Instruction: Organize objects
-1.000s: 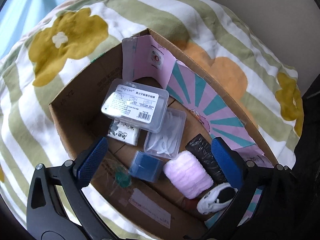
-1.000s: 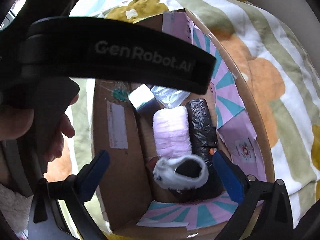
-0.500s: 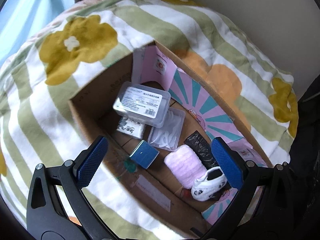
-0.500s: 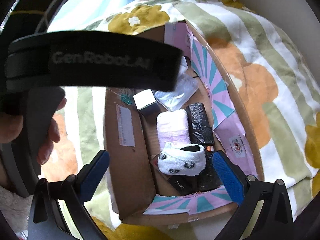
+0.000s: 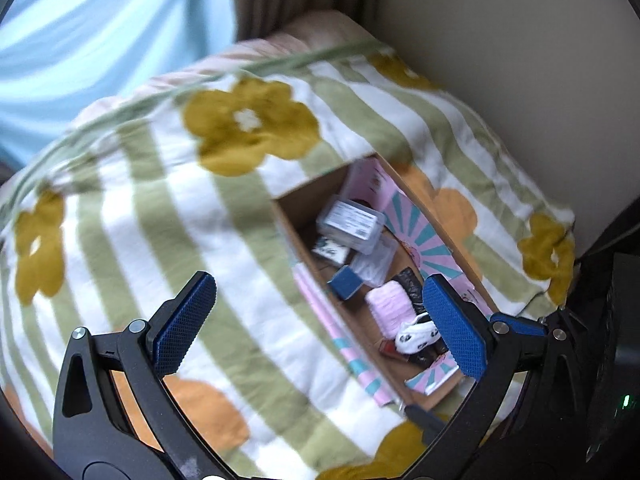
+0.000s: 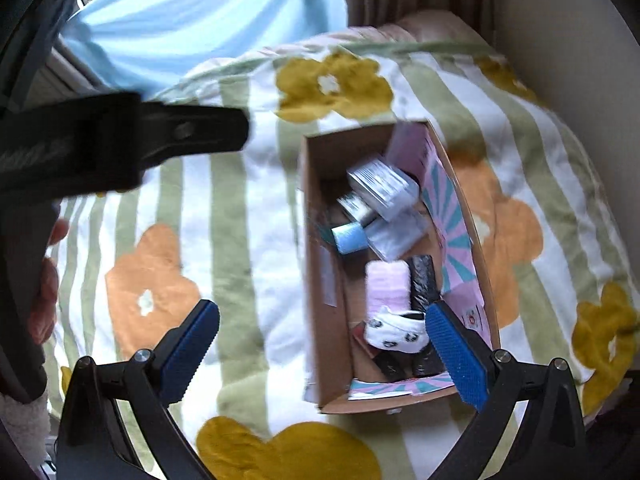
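The cardboard box (image 6: 320, 280) sits on the flowered blanket (image 6: 224, 240), at four o'clock in the left view, holding a pink roll (image 6: 388, 286), panda sock (image 6: 394, 330) and clear case (image 5: 352, 224). Left gripper (image 5: 320, 324) and right gripper (image 6: 332, 350) hang above, jaws apart, empty.

Matt brown cardboard box (image 6: 320, 216), soft woven flowered blanket (image 6: 240, 240), clear glossy plastic case (image 5: 351, 225), fluffy pink cloth roll (image 6: 387, 286), crinkled shiny black plastic bag roll (image 6: 422, 280), knit white sock (image 6: 394, 333), tongs' textured blue pads (image 6: 186, 354)
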Motion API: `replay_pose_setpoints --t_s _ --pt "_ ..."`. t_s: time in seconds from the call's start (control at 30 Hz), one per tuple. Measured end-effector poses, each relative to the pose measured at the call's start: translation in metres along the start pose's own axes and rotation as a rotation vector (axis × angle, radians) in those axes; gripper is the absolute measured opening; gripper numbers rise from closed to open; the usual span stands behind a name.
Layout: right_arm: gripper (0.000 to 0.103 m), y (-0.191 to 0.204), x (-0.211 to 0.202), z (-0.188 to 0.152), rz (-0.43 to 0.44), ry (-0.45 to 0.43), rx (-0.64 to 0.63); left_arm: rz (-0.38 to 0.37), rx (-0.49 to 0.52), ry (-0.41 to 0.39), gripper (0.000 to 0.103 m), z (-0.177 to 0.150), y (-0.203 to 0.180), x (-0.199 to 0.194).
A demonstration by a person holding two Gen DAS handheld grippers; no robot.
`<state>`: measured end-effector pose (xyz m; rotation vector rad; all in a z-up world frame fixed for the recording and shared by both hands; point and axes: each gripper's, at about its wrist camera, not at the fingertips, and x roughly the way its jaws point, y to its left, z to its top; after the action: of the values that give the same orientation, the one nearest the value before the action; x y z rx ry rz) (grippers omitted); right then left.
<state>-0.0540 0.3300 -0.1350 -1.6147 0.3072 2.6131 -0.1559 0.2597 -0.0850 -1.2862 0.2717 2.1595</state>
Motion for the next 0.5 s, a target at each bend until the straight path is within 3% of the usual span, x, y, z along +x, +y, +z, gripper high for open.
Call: replay_pose_setpoints --t_s 0.23,0.5 --pt "0.102 0.044 -0.031 0.016 0.019 -0.038 -0.061 0.066 -0.142 -0.069 0.103 -0.037 0.062 -0.084" --pt "0.102 0.092 -0.059 0.019 0.052 -0.066 -0.142 0.179 -0.285 -0.125 0.103 -0.110 0.109 -0.156"
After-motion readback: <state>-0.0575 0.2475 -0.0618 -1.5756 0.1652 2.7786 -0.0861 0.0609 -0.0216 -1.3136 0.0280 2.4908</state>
